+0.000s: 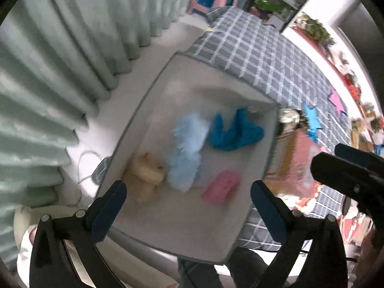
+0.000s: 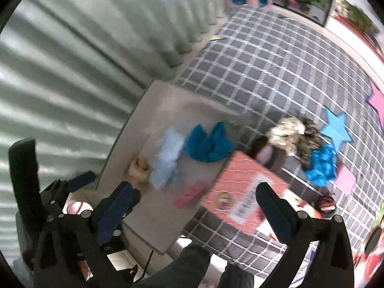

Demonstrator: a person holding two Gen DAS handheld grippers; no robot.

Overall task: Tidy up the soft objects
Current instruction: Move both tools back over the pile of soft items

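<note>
An open grey fabric bin [image 1: 192, 235] beside the bed holds a tan plush [image 1: 146, 175], a light blue fluffy toy [image 1: 187, 153], a crumpled dark blue cloth [image 1: 236, 132] and a small pink item [image 1: 222, 187]. My left gripper [image 1: 189, 206] hangs open above the bin's near end, with nothing between its fingers. My right gripper [image 2: 194, 211] is open and empty too, over the bin's right edge [image 2: 156, 216] and a salmon cardboard box [image 2: 244, 192]. On the bed lie a camouflage plush [image 2: 292, 134], another blue cloth [image 2: 321, 165] and a blue star [image 2: 336, 127].
The bed's grey checked cover [image 2: 276, 60] fills the right side. Pale green curtains [image 1: 60, 60] hang at the left, with a white cable [image 1: 84, 165] on the floor below. A pink star [image 2: 378, 100] and a pink square [image 2: 345, 180] lie further right.
</note>
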